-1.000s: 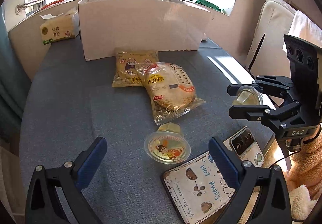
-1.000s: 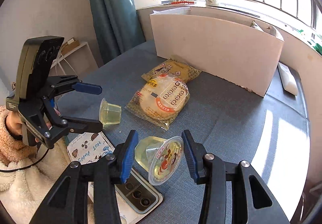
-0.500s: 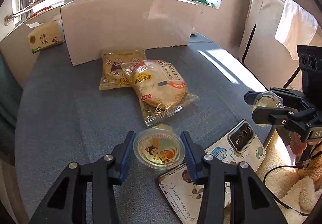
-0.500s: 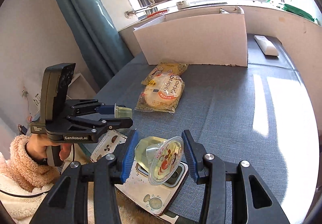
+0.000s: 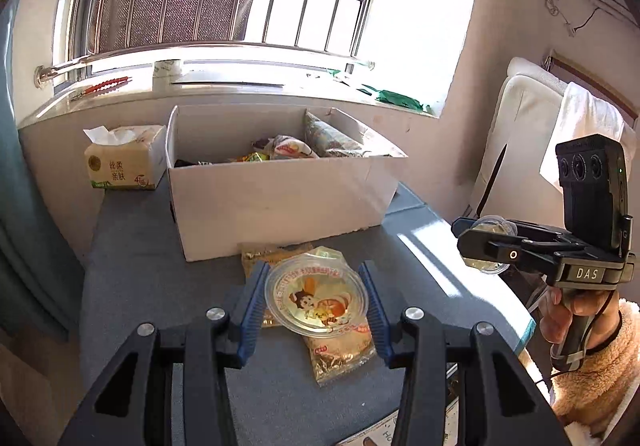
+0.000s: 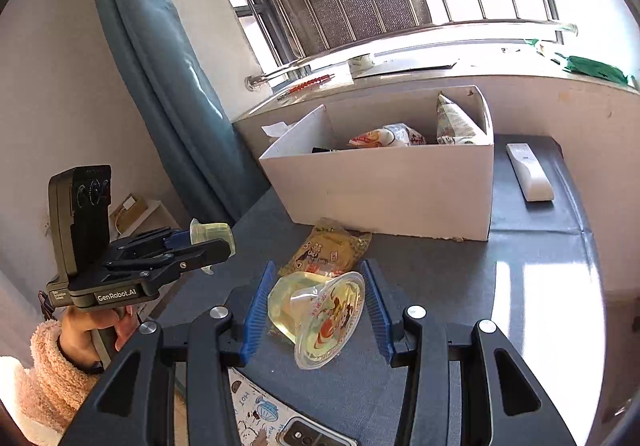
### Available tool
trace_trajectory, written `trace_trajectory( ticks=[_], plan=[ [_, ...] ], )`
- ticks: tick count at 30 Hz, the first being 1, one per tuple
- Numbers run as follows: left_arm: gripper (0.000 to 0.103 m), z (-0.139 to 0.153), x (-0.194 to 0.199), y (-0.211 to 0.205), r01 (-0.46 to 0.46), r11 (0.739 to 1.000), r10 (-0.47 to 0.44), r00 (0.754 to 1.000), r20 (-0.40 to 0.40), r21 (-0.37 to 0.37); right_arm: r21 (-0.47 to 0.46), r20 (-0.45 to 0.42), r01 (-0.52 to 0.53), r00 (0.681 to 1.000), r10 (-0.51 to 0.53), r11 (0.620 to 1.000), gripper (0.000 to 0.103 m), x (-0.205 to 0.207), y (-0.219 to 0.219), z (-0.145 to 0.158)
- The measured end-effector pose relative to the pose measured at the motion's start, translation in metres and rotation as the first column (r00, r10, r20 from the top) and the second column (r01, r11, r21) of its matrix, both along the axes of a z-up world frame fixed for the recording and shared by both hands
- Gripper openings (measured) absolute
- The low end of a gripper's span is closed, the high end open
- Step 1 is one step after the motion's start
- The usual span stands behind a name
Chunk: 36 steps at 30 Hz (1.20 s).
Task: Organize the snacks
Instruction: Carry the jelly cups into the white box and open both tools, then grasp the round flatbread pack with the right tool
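My left gripper (image 5: 316,302) is shut on a jelly cup (image 5: 316,300) with a cartoon lid, held above the grey table. My right gripper (image 6: 316,310) is shut on a second jelly cup (image 6: 320,316), tilted on its side. Each gripper shows in the other view: the right one (image 5: 486,244) and the left one (image 6: 212,242), both raised with their cups. The white cardboard box (image 5: 280,201) stands open at the back of the table with several snack bags inside; it also shows in the right wrist view (image 6: 392,189). Two snack packets (image 5: 340,342) lie on the table before it.
A tissue pack (image 5: 124,159) stands left of the box. A white remote (image 6: 530,171) lies right of the box. A phone on a cartoon pad (image 6: 308,434) sits at the near table edge. A white chair (image 5: 516,141) stands at the right.
Both grippers have risen from the table and tilted up toward the box. The left gripper, which closed on the jelly cup half a second ago, has lifted it off the table.
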<state>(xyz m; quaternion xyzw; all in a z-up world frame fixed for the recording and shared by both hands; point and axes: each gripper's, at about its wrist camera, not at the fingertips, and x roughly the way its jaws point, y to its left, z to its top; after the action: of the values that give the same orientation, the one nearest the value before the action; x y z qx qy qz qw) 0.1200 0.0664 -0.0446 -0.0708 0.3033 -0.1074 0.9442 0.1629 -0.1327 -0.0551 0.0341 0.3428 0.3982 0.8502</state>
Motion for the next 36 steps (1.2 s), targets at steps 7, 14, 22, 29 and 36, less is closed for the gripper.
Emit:
trace_trajectory(
  ticks=[7, 14, 22, 29, 36],
  plan=[
    [0.050, 0.043, 0.099, 0.025, -0.048, 0.999, 0.048, 0.998, 0.030, -0.022, -0.050, 0.047, 0.094, 0.995, -0.092, 0.994, 0.049, 0.095, 0.037, 0.039],
    [0.050, 0.034, 0.178, 0.037, -0.126, 0.992, 0.127, 0.990, -0.053, 0.029, -0.141, 0.031, 0.190, 0.982, -0.188, 0.972, 0.049, 0.179, 0.062, 0.034],
    [0.103, 0.023, 0.186, 0.061, -0.218, 0.976, 0.216, 0.972, -0.094, -0.014, -0.070, -0.037, 0.229, 0.972, -0.232, 0.971, 0.103, 0.198, 0.049, 0.031],
    [0.103, 0.033, 0.157, 0.064, -0.224, 0.974, 0.225, 0.972, -0.073, 0.015, -0.048, 0.015, 0.222, 0.975, -0.221, 0.974, 0.103, 0.169, 0.041, 0.045],
    [0.103, 0.036, 0.096, 0.044, -0.183, 0.981, 0.185, 0.982, -0.023, 0.069, -0.017, 0.060, 0.160, 0.986, -0.158, 0.987, 0.103, 0.090, 0.023, 0.044]
  ],
)
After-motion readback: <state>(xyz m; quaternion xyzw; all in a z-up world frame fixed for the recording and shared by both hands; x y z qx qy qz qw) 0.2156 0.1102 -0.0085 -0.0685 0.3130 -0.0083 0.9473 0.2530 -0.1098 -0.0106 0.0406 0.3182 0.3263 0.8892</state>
